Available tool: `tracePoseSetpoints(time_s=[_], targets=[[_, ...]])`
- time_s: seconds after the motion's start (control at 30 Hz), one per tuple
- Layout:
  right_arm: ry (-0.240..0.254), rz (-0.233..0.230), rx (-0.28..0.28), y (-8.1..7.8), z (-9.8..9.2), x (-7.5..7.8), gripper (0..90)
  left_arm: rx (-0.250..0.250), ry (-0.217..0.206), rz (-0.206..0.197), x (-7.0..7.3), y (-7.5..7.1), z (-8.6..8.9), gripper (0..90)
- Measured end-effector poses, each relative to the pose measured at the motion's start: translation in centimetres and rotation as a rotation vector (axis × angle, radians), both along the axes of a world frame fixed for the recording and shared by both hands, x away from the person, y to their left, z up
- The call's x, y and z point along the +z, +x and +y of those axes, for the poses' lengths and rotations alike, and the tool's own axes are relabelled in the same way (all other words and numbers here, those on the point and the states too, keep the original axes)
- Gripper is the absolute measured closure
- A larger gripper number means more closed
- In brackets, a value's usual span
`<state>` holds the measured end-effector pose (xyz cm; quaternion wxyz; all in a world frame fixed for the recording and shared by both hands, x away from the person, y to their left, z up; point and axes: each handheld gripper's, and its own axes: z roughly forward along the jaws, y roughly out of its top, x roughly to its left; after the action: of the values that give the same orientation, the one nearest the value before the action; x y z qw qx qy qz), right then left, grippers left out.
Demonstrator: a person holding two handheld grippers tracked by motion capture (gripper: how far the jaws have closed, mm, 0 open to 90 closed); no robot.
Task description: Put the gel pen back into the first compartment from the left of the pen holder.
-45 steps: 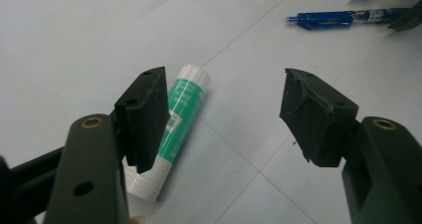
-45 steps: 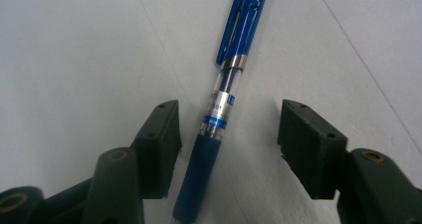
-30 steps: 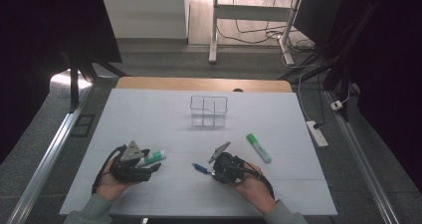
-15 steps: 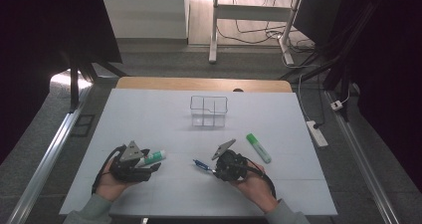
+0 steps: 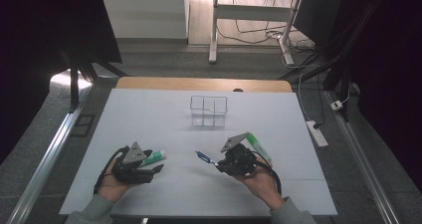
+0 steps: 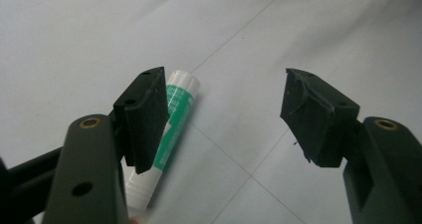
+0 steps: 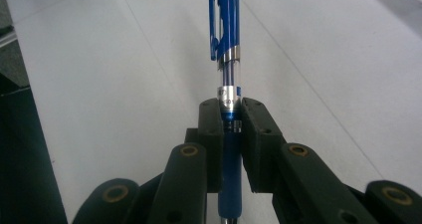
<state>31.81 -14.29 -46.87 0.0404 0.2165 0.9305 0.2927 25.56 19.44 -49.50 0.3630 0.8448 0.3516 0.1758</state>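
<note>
Clamped hard on a blue pen [image 7: 226, 50], the right gripper [image 5: 219, 163] carries it lifted off the white table [image 5: 149, 109], the pen's clip end poking out toward ten o'clock from the jaws in the high view. From the right gripper view the pads pinch the barrel just below the metal band, which looks to me like a sensible place: the pen seems light and stiff, but its smooth plastic barrel could swivel or slide if gripped nearer one end, so holding close to the middle should keep it from drooping. Over at eight o'clock on the table the left gripper [image 6: 224, 114] sits with its jaws spread wide and nothing between them, a green-and-white marker [image 6: 171, 114] lying on the table just beside one pad. Another green marker [image 5: 258, 145] lies at about one o'clock from the right hand. A clear divided holder [image 5: 209, 110] stands well apart, up at twelve o'clock, probably where the pen is bound.
</note>
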Motion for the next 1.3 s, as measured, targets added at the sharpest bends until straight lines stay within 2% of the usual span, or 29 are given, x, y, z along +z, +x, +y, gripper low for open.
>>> tracePoseSetpoints(time_s=[0.23, 0.43, 0.73, 1.03, 1.3], targets=[[0.039, -0.010, -0.011, -0.1, -0.6, 1.1, 79.5, -0.005, -0.001, -0.007, 0.0, -0.1, -0.2, 34.6], [0.056, -0.014, -0.012, -0.1, -0.7, 1.4, 79.5, -0.019, 0.003, -0.017, 0.2, -0.2, -0.6, 34.6], [0.064, -0.023, -0.008, -0.1, -0.7, 1.6, 79.5, -0.026, 0.005, -0.018, 0.1, -0.3, -0.8, 34.6], [0.052, -0.022, 0.024, -0.5, 0.1, 1.1, 79.5, -0.044, 0.008, -0.015, 0.1, -0.4, -1.4, 34.5], [0.047, -0.017, 0.025, -0.5, 0.4, 0.8, 79.5, -0.067, 0.012, -0.014, 0.0, -0.5, -1.9, 34.2]])
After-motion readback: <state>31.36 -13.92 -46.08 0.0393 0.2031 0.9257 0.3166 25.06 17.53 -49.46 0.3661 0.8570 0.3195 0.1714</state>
